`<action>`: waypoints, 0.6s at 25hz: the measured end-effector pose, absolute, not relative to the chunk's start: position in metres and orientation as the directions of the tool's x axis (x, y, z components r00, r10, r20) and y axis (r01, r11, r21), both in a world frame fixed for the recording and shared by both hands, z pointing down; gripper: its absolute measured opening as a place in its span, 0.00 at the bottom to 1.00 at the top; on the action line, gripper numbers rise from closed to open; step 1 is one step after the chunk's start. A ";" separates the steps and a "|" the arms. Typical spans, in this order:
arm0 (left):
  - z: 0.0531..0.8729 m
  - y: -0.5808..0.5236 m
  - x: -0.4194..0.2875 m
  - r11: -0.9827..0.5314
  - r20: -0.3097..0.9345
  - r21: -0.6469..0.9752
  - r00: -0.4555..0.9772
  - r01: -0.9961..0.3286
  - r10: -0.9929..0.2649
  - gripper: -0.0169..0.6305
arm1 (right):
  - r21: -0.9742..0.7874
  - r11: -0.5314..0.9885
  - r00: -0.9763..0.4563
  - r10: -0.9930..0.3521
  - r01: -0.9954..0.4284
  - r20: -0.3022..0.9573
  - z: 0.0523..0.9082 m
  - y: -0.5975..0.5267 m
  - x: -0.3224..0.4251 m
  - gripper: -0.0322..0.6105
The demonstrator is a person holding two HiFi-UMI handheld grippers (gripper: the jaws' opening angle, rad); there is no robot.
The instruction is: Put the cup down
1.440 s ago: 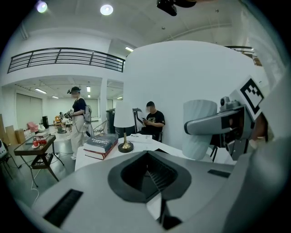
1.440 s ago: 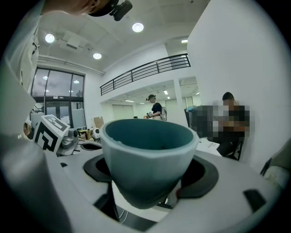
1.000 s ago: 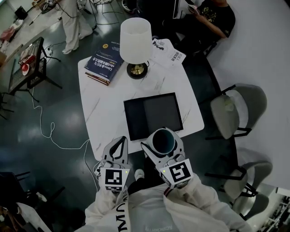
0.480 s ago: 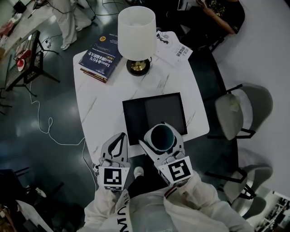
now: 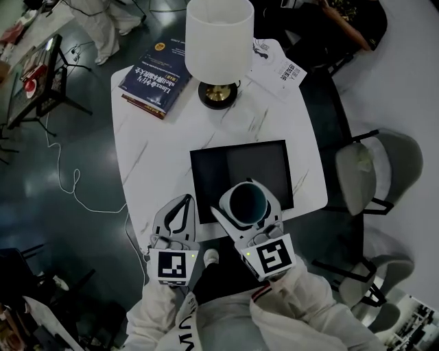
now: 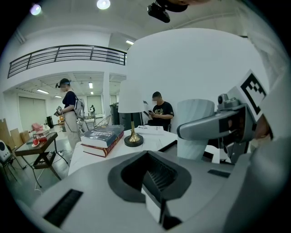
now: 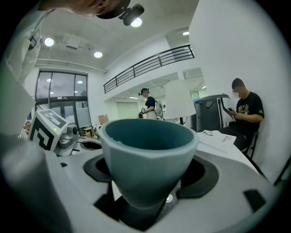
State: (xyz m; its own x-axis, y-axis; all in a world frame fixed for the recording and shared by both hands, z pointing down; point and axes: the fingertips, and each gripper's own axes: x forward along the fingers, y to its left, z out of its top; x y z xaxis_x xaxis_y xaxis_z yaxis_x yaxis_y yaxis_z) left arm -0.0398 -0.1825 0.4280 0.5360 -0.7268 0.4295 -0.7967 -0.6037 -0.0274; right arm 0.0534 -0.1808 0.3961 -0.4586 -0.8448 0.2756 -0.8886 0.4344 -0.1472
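A cup [image 5: 247, 199], white outside and teal inside, is upright between the jaws of my right gripper [image 5: 245, 206], which is shut on it. It hovers over the near edge of a black square mat [image 5: 240, 161] on the white marble table [image 5: 151, 151]. The right gripper view shows the cup [image 7: 148, 159] filling the middle, with nothing inside. My left gripper [image 5: 182, 203] is beside it at the table's front edge, shut and holding nothing. From the left gripper view the cup [image 6: 195, 129] is at the right, held by the other gripper [image 6: 218, 125].
A white-shaded lamp [image 5: 219, 41] on a brass base stands at the table's far side. A blue book [image 5: 154, 81] lies left of it and printed papers [image 5: 278, 65] to its right. Grey chairs [image 5: 370, 171] stand at the right. A seated person [image 5: 350, 14] is beyond the table.
Both grippers have moved a little forward over the table. The cup now sits further over the mat's near edge, still held.
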 end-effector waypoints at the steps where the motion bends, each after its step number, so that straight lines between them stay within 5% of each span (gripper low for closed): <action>1: 0.432 -0.184 -0.040 -0.602 0.432 -0.026 0.534 -0.798 -0.727 0.04 | -0.147 0.433 -0.458 -0.845 -0.889 0.275 0.400 -0.183 0.054 0.66; 15: 0.468 -0.208 -0.039 -0.579 0.394 -0.054 0.516 -0.813 -0.761 0.04 | -0.157 0.434 -0.460 -0.850 -0.887 0.256 0.437 -0.215 0.048 0.66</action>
State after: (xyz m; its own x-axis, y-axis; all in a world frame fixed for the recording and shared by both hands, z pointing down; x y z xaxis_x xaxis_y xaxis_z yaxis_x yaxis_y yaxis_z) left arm -0.0393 -0.2085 0.4677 0.5156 -0.7608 0.3940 -0.8133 -0.5793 -0.0542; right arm 0.0477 -0.2146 0.4367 -0.4604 -0.8501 0.2556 -0.8874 0.4335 -0.1566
